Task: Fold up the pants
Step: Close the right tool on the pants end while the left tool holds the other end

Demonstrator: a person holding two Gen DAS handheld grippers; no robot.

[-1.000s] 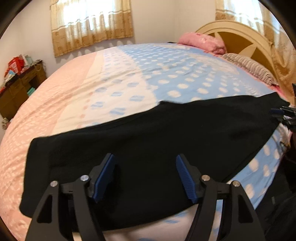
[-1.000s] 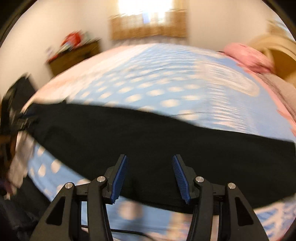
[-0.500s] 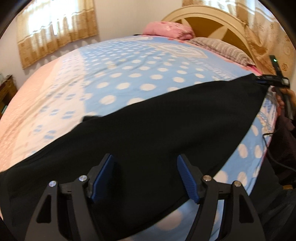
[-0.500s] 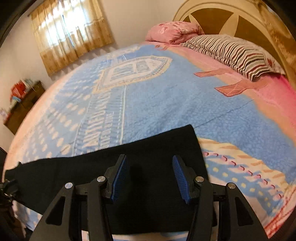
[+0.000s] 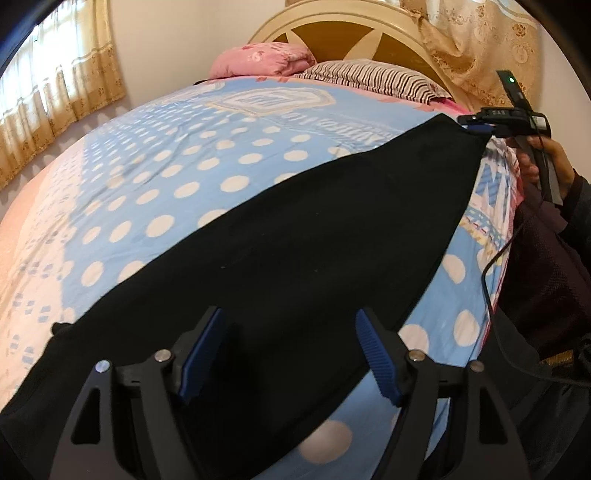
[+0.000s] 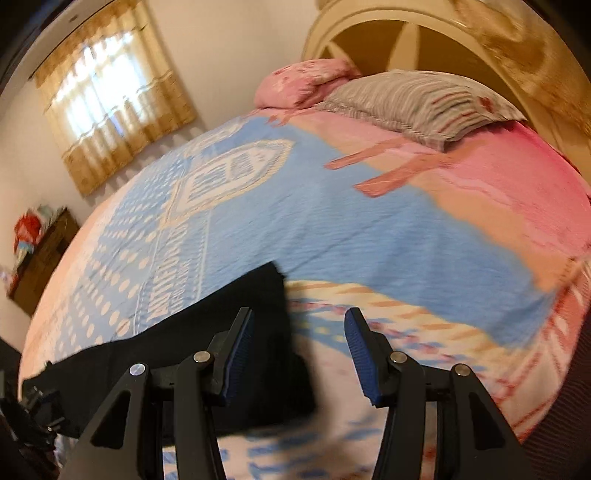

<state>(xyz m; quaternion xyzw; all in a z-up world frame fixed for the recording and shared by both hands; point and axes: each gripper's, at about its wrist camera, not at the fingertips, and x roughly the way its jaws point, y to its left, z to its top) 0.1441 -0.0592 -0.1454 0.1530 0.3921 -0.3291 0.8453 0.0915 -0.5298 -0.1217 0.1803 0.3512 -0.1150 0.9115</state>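
Black pants flat, lengthwise along near edge of bed. Left tongs opening, wide, over the cloth, nothing pinched. Right tongs half open, empty, at the pants' end edge; left pad over fabric, right over the blue polka-dot bedspread. Risk: soft bedspread caught with the hem, or only top layer grabbed, skewing the fold. Striped pillow, pink pillow, curved headboard, curtained window.
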